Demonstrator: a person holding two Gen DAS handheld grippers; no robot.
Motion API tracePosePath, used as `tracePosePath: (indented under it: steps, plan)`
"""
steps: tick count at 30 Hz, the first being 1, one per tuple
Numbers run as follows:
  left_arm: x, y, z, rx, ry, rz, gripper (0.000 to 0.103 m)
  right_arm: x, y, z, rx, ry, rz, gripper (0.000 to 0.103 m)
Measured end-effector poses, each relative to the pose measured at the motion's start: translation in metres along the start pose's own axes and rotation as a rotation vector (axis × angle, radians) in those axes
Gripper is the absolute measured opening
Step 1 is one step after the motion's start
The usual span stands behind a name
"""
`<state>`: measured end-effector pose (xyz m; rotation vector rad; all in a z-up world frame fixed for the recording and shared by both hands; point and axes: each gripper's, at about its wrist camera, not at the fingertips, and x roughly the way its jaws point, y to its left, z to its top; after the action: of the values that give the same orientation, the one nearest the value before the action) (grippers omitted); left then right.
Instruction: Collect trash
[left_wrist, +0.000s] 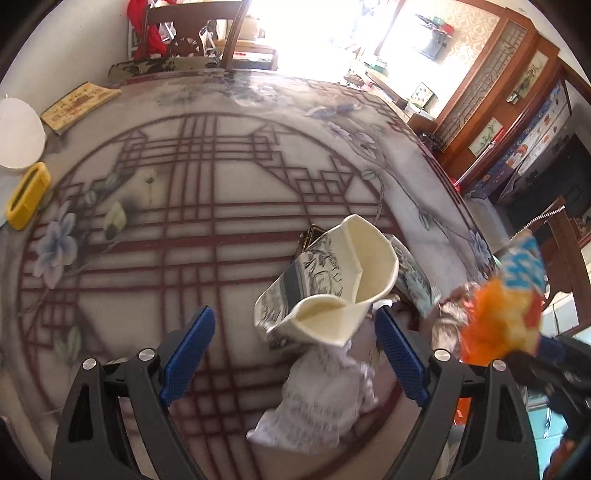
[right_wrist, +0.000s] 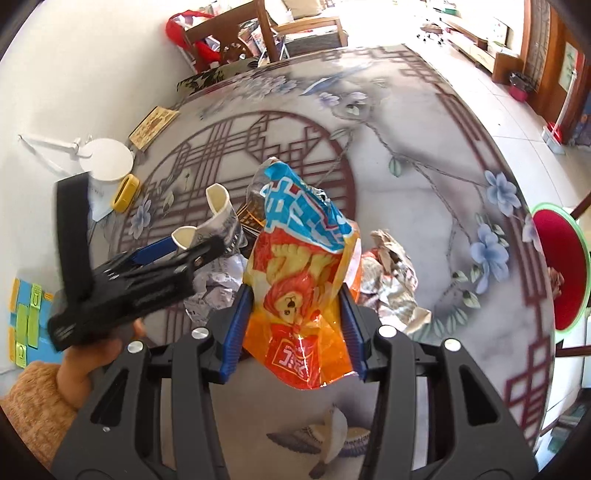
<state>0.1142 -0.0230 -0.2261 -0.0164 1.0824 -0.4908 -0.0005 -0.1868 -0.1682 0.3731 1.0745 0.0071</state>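
My right gripper (right_wrist: 295, 295) is shut on an orange and blue snack bag (right_wrist: 299, 280), held upright above the round table (right_wrist: 424, 206); the bag also shows blurred in the left wrist view (left_wrist: 506, 302). My left gripper (left_wrist: 295, 328) is open, its blue pads either side of a crushed paper cup (left_wrist: 332, 284) and a crumpled white paper (left_wrist: 325, 395). In the right wrist view the left gripper (right_wrist: 162, 258) sits left of the bag, by the cup (right_wrist: 218, 214). Crumpled brownish wrappers (right_wrist: 391, 273) lie right of the bag.
A white round lid (left_wrist: 18, 133), a yellow holder (left_wrist: 27, 195) and a yellow booklet (left_wrist: 79, 105) lie at the table's far left. A wooden chair (left_wrist: 207, 33) stands behind the table. A red stool (right_wrist: 557, 277) stands at the right edge.
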Motion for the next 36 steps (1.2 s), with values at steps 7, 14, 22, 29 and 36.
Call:
tracePosePath:
  steps: [7, 14, 22, 29, 36]
  plan:
    - [0.003, 0.000, 0.001, -0.020, 0.018, -0.034, 0.043, -0.005, 0.010, 0.001, -0.019, -0.018, 0.002, 0.046]
    - [-0.053, 0.001, 0.001, -0.049, -0.094, -0.007, 0.042, -0.020, 0.023, 0.005, -0.063, -0.061, 0.014, 0.046]
    - [-0.094, 0.002, -0.003, -0.085, -0.129, 0.040, 0.043, -0.029, 0.035, 0.009, -0.104, -0.083, 0.045, 0.046]
    - [-0.111, 0.005, -0.005, -0.089, -0.152, 0.068, 0.043, -0.041, 0.038, 0.014, -0.121, -0.114, 0.064, 0.046]
    - [-0.122, 0.004, -0.004, -0.080, -0.179, 0.087, 0.043, -0.047, 0.040, 0.018, -0.138, -0.135, 0.086, 0.046]
